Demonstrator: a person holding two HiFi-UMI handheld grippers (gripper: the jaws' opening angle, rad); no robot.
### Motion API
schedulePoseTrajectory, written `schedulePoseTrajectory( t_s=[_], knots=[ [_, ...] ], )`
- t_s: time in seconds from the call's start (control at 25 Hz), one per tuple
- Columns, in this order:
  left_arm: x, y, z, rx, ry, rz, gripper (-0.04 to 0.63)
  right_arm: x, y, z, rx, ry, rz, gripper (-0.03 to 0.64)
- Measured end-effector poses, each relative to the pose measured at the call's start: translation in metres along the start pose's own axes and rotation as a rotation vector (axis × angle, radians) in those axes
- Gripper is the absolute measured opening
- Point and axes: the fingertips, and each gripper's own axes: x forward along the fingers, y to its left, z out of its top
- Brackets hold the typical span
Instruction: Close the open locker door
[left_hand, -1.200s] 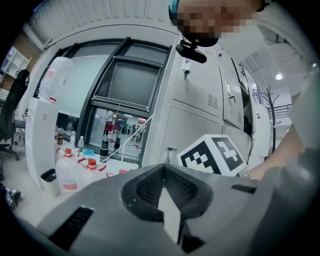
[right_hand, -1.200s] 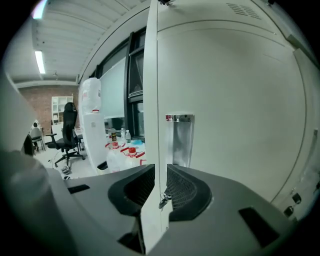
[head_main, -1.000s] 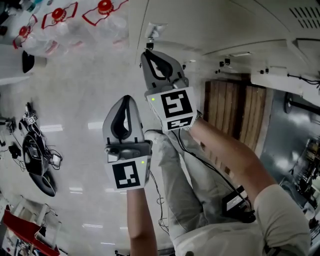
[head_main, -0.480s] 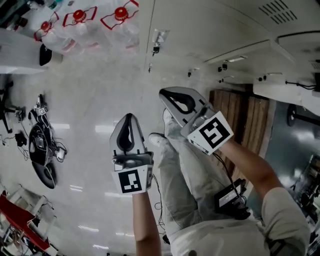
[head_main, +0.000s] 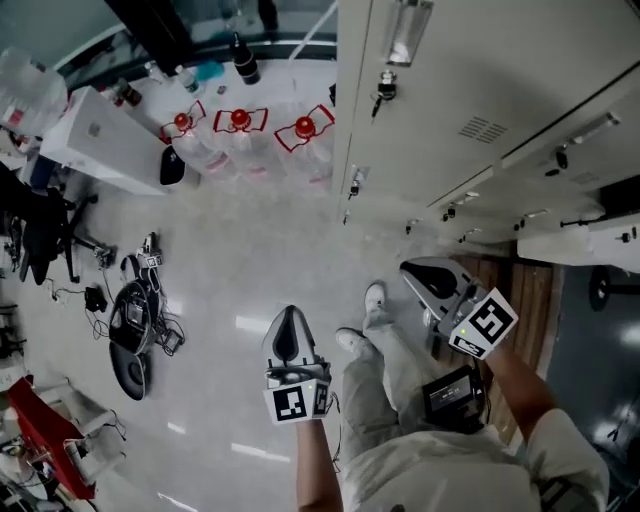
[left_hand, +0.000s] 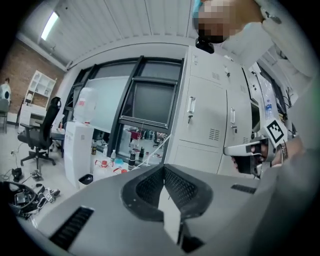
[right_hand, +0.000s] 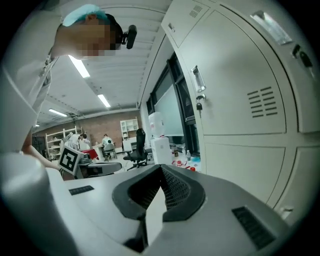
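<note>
The jaws of our left gripper are pressed together at the tips with nothing between them. The jaws of our right gripper are likewise closed and empty. In the head view both grippers sit in the lower middle of the frame. The left one points up the picture over the pale floor. The right one is to its right, angled toward the upper left, just below the lockers in the frame and apart from them. The locker door, with a handle, a key and a block of vents, fills the right half of the right gripper view. In the head view it takes up the upper right, and we cannot tell whether it stands ajar or flush. Further out, at the upper left of the head view, bottles with red caps stand on the floor beside a white unit. A tangle of cables lies at the left.
</note>
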Motion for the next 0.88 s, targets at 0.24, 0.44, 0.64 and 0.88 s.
schedulePoseTrajectory(
  t_s=[0.24,0.44,0.64,0.88],
  knots=[
    [-0.021,-0.015,0.057,0.018,0.03,-0.061,0.008,-0.029,0.012,0.057,0.01,-0.012,-0.018,0.026],
    [-0.055,-0.046,0.1,0.027,-0.007,-0.084,0.008,-0.056,0.037,0.082,0.015,-0.004,0.021,0.026],
    [-0.089,-0.043,0.132,-0.015,-0.049,-0.035,0.008,-0.065,0.061,0.112,0.06,-0.093,0.019,0.027],
    [-0.117,-0.04,0.175,0.025,-0.103,0.037,0.008,-0.056,0.107,0.133,0.021,-0.101,0.101,0.026]
  ],
)
